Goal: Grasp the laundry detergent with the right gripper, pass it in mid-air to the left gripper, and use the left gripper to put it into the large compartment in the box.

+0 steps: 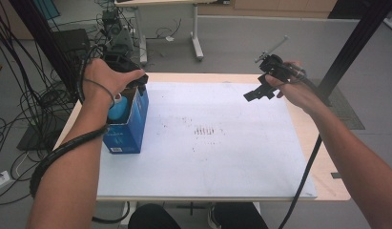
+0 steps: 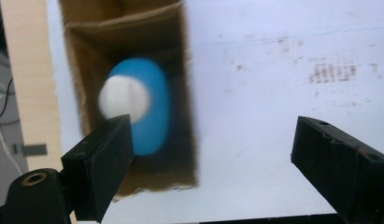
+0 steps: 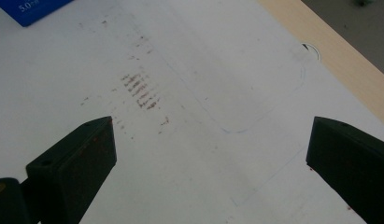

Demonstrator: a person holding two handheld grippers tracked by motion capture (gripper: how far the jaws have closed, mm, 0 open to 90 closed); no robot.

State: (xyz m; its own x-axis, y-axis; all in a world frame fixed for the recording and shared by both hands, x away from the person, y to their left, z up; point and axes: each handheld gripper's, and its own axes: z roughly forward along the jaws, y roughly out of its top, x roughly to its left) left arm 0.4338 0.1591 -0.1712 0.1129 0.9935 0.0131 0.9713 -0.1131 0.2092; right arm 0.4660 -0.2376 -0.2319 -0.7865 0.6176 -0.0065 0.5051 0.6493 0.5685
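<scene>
A person's left gripper (image 2: 213, 158) is hovering, jaws spread, over a blue bottle (image 2: 143, 107) standing in an open box (image 1: 129, 121) (nothing lifted yet), the right gripper (image 3: 210, 163) also waiting spread.

Left claw (image 1: 131, 76) held high at far left, jaws spread wide, pointing down. Right claw (image 1: 258, 91) raised at far right, jaws wide apart, empty. Both forearms extended forward, cable wrapped along left forearm.

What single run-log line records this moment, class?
left gripper: open, above blue box | blue bottle: inside box, white cap up | right gripper: open, above white mat
</scene>
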